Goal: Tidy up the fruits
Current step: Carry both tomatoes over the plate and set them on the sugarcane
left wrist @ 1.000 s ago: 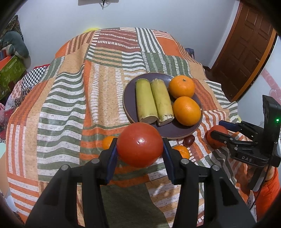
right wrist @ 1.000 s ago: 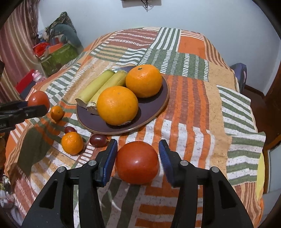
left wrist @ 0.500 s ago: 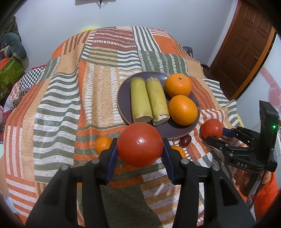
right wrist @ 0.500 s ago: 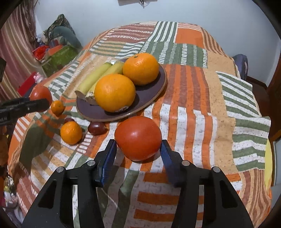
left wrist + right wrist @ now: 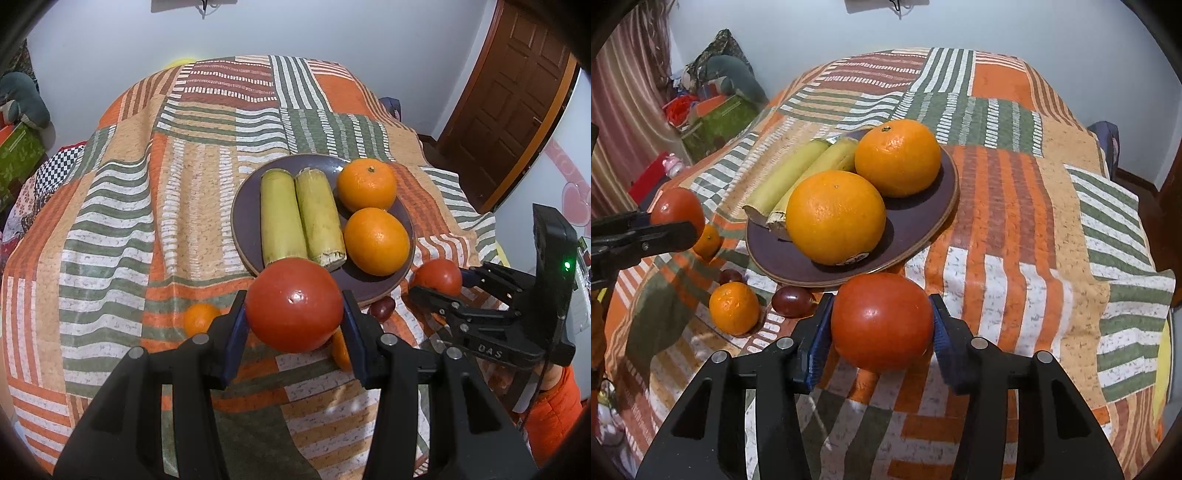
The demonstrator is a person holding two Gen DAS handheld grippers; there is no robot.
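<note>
My left gripper (image 5: pixel 294 325) is clamped on a tomato (image 5: pixel 294 304), its blue pads pressed against the two flanks at the widest part, and it hangs just in front of the plate (image 5: pixel 246 225). My right gripper (image 5: pixel 881 328) has just been closing its jaws on a second tomato (image 5: pixel 881 320); the pads now sit against both sides, so I read it as gripped, close to the near rim of the plate. I judge both fruits smooth, glossy and a little slippery, firm enough to take a squeeze across the middle but easy to bruise or split, so I want a hold at the equator with no more pressure than keeps them from sliding. They look moderately heavy for their size and will roll once set down. On the plate lie two pale green stalk pieces (image 5: pixel 301 218) side by side and two large oranges (image 5: pixel 376 240), leaving little bare room. Around it on the cloth are two small mandarins (image 5: pixel 734 308) and dark grapes (image 5: pixel 792 301). The surface is a striped patchwork quilt (image 5: pixel 110 229), soft and rumpled, so nothing round will sit steady on it. Beyond are a pale wall, a brown wooden door (image 5: pixel 517 110) and clutter along one side.
</note>
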